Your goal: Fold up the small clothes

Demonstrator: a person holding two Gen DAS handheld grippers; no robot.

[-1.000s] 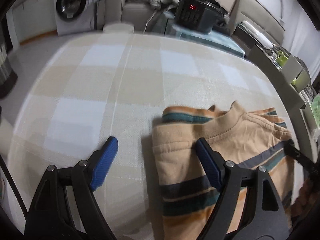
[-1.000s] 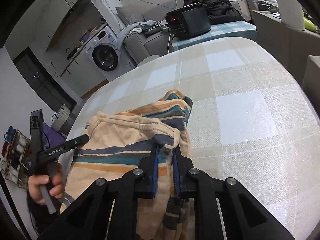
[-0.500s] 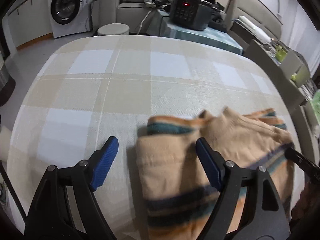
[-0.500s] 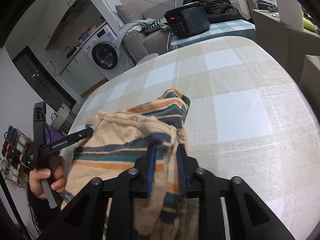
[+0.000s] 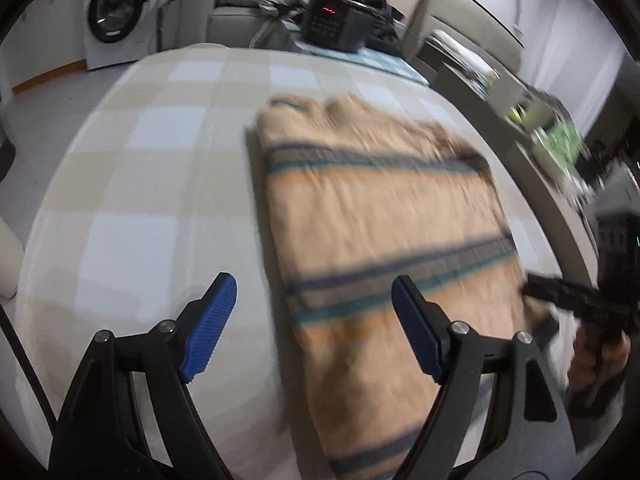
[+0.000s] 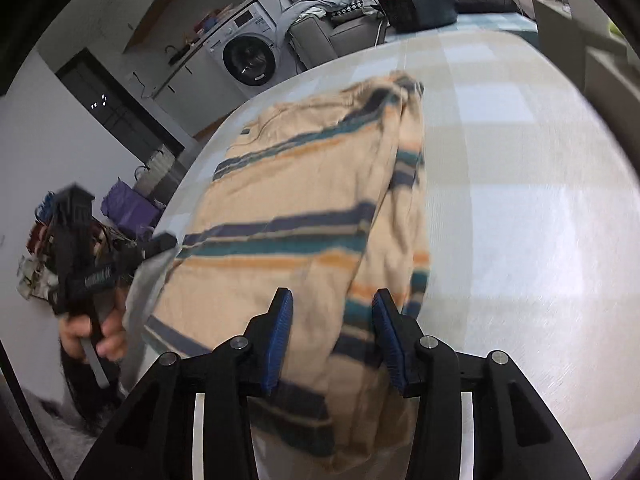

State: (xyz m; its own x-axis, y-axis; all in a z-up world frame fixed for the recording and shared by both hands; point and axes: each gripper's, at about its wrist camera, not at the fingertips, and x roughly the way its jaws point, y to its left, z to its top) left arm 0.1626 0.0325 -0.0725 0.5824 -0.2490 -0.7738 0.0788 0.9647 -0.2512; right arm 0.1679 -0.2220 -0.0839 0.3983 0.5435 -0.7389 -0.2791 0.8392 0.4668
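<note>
A small beige shirt with navy, teal and orange stripes (image 5: 384, 216) lies folded lengthwise on the checked table (image 5: 152, 168). It also shows in the right wrist view (image 6: 304, 216), with one long side doubled over. My left gripper (image 5: 314, 328) is open and empty, held above the shirt's near left edge. My right gripper (image 6: 332, 340) is open, its blue pads either side of the shirt's near end without holding it. The right gripper shows at the right in the left wrist view (image 5: 568, 300); the left gripper shows at the left in the right wrist view (image 6: 120, 256).
The table's checked cloth (image 6: 520, 184) stretches to the right of the shirt. Beyond the far edge stand a black appliance with red digits (image 5: 332, 20), a sofa (image 5: 236, 20) and a washing machine (image 6: 248, 60). A shelf with clutter (image 5: 552, 136) runs along the table's right side.
My right gripper has opened and let go of the shirt. Both grippers have drawn back towards the near edge, and the shirt now lies stretched out flat.
</note>
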